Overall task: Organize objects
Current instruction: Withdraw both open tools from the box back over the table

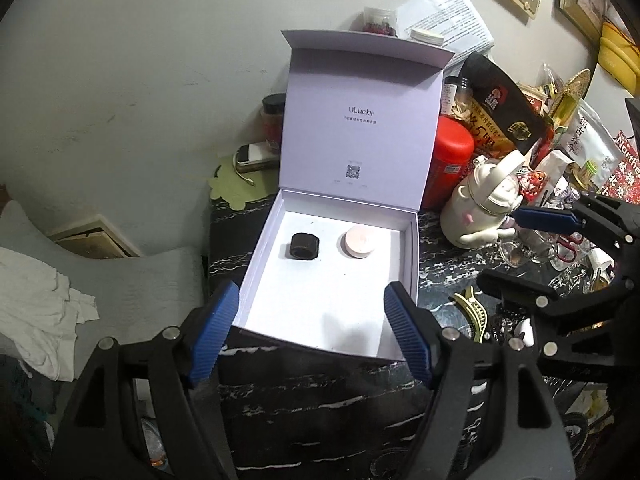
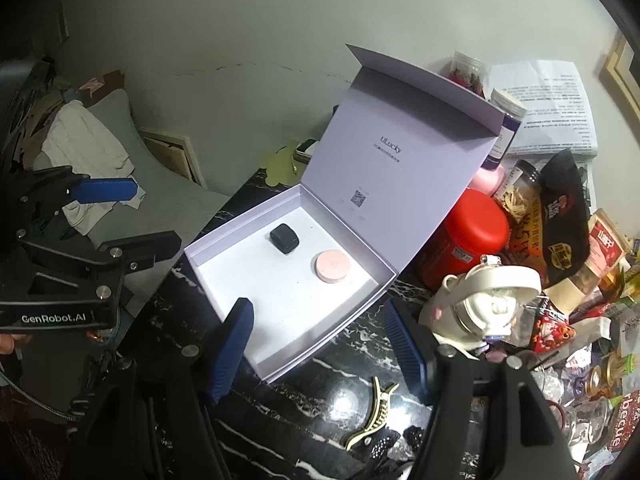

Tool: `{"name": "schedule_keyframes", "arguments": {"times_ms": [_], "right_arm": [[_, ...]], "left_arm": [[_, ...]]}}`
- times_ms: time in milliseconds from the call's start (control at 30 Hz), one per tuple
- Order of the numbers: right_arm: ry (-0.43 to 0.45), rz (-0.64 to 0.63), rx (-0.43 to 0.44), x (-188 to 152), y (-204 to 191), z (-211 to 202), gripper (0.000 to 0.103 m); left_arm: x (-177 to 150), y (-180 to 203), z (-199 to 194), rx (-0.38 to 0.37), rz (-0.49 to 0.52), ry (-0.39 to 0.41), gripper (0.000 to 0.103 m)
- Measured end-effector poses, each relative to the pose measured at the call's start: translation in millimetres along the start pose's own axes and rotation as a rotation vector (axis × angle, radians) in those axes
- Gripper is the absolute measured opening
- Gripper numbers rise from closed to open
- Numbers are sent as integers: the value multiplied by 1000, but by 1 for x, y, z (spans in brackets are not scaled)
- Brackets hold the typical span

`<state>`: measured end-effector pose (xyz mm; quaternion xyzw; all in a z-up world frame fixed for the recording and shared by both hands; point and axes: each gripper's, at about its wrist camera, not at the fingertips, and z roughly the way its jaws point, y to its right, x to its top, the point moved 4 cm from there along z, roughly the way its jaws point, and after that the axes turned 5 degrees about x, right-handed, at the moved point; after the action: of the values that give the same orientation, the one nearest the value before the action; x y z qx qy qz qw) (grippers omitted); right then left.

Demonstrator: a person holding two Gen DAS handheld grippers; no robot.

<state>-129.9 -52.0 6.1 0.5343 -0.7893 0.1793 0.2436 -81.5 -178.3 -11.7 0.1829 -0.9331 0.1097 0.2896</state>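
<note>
A pale lilac gift box point(image 1: 412, 264) stands open on the dark marbled table, its lid point(image 1: 352, 120) upright at the back. Inside lie a small black case point(image 1: 304, 245) on the left and a round pink case point(image 1: 357, 242) on the right, apart from each other. My left gripper point(image 1: 312, 336) hovers open over the box's near edge with nothing between its fingers. My right gripper point(image 2: 324, 344) is open and empty too, above the box's point(image 2: 224, 240) near corner. In the right wrist view the black case point(image 2: 284, 239) and pink case point(image 2: 331, 266) show again, and the left gripper point(image 2: 156, 216) hangs at the left.
A gold hair clip point(image 2: 372, 412) lies on the table in front of the box. Right of the box crowd a red canister point(image 1: 452, 160), a white bottle with a handle point(image 1: 484, 208), snack bags and jars. Left of the table is grey bedding with white cloth point(image 1: 36, 312).
</note>
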Motion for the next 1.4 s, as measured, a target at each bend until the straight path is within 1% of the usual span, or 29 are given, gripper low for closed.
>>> {"name": "schedule_keyframes", "arguments": {"times_ms": [200, 367, 533, 600, 733, 867, 1000, 1133, 1233, 1400], "right_arm": [[13, -7, -5, -15, -14, -22, 71], [22, 7, -13, -31, -21, -37, 72], [31, 33, -25, -51, -26, -50, 72], [36, 48, -31, -59, -27, -55, 72], [33, 84, -44, -80, -26, -63, 72], [18, 139, -50, -105, -18, -72, 72], [-1, 154, -70, -129, -4, -83, 72], [-6, 199, -79, -150, 17, -92, 72], [-23, 222, -89, -165, 35, -95, 72], [-37, 258, -93, -187, 60, -97, 72]], "left_arm": [[-14, 0, -23, 0, -7, 18, 80], [-27, 8, -39, 2, 19, 28, 81], [-38, 18, -52, -12, 49, 40, 83], [-43, 25, -59, -16, 68, 54, 85], [-53, 41, -65, -48, 96, 48, 86], [-61, 61, -66, -101, 103, 16, 86], [-65, 86, -64, -111, 124, 9, 86], [-67, 118, -60, -145, 144, -8, 86], [-68, 141, -58, -160, 167, -9, 86], [-68, 179, -48, -192, 193, -38, 86]]}}
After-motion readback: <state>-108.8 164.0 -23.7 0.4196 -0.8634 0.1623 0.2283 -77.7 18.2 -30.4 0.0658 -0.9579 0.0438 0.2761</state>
